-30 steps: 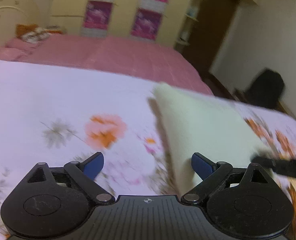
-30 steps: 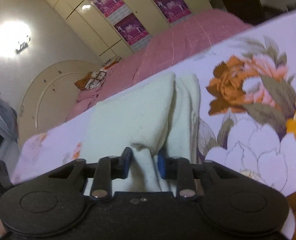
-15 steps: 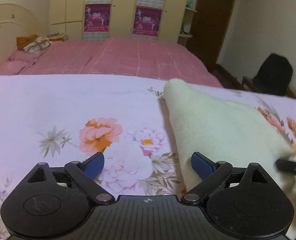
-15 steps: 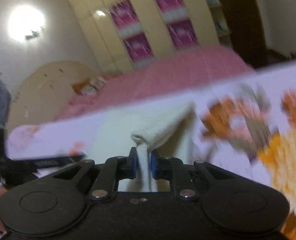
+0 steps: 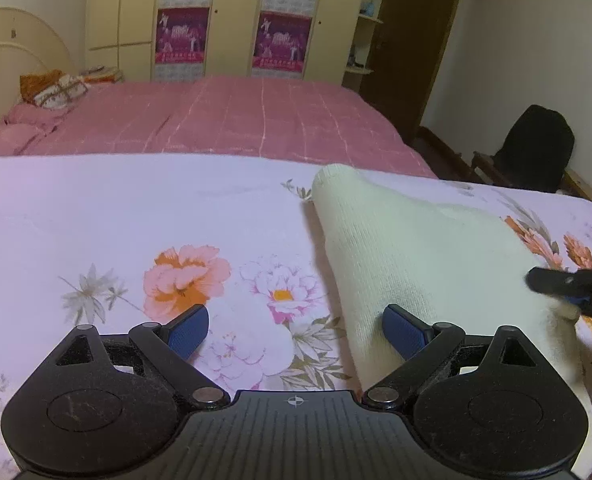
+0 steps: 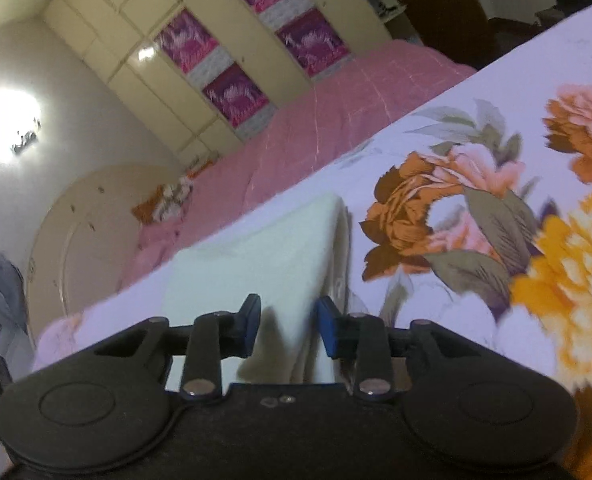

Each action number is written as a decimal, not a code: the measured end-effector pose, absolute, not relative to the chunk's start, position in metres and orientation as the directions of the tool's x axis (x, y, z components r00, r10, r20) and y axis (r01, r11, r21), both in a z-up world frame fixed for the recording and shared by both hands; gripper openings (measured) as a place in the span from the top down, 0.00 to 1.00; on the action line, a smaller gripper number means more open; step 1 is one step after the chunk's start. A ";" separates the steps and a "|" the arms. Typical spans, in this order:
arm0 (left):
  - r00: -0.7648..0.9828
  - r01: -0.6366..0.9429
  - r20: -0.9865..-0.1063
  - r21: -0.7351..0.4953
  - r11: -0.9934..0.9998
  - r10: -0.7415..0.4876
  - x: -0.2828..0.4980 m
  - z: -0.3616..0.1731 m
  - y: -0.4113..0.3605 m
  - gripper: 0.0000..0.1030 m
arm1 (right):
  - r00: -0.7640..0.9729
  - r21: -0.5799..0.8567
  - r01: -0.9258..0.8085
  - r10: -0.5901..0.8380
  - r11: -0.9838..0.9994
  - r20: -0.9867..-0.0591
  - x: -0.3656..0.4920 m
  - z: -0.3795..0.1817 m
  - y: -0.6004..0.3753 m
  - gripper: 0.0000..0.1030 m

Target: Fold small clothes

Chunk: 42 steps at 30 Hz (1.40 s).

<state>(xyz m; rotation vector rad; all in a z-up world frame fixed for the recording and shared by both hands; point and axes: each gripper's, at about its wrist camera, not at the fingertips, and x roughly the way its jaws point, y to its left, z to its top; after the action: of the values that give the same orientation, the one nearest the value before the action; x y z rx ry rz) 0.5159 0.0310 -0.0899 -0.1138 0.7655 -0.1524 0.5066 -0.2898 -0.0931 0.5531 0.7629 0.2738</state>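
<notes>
A folded cream knit garment (image 5: 427, 256) lies on the floral sheet (image 5: 136, 220), to the right in the left wrist view. My left gripper (image 5: 295, 330) is open and empty, low over the sheet, its right finger at the garment's near left edge. In the right wrist view the garment (image 6: 264, 264) lies flat just ahead of my right gripper (image 6: 288, 326), whose jaws stand partly apart with the cloth's near edge between them, not pinched. The right gripper's fingertips (image 5: 567, 284) show at the right edge of the left wrist view, over the garment's right side.
A pink bed cover (image 5: 224, 120) lies beyond the floral sheet, with pillows (image 5: 52, 92) near a cream headboard (image 5: 12, 52). A wardrobe with purple panels (image 5: 232, 20) stands at the back. A dark chair (image 5: 535, 148) stands at the far right by the wall.
My right gripper was shut on a raised fold of the garment; its jaws have opened and the cloth now lies flat. The left view has steadied, still open.
</notes>
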 end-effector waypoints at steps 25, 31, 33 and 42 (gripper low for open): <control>0.672 0.245 -0.707 -0.067 0.967 -0.219 0.469 -0.080 0.006 0.09 | 0.642 0.516 -0.091 0.447 0.852 -0.624 0.442 -0.080 -0.299 0.76; 0.662 0.230 -0.719 -0.075 0.970 -0.213 0.454 -0.086 0.012 0.09 | 0.628 0.453 -0.096 0.407 0.886 -0.663 0.421 -0.088 -0.282 0.94; 0.663 0.241 -0.721 -0.051 0.969 -0.203 0.445 -0.086 0.013 0.09 | 0.632 0.464 -0.093 0.413 0.881 -0.656 0.415 -0.086 -0.284 0.94; 0.686 0.246 -0.694 -0.062 0.967 -0.218 0.402 -0.078 0.028 0.09 | 0.719 0.420 -0.075 0.341 0.904 -0.605 0.396 -0.069 -0.289 0.77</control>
<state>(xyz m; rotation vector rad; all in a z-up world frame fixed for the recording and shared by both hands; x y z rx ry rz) 0.4023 0.0280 -0.0775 0.0372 0.7727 -0.2600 0.3964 -0.2894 -0.0695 0.3845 0.7365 0.2367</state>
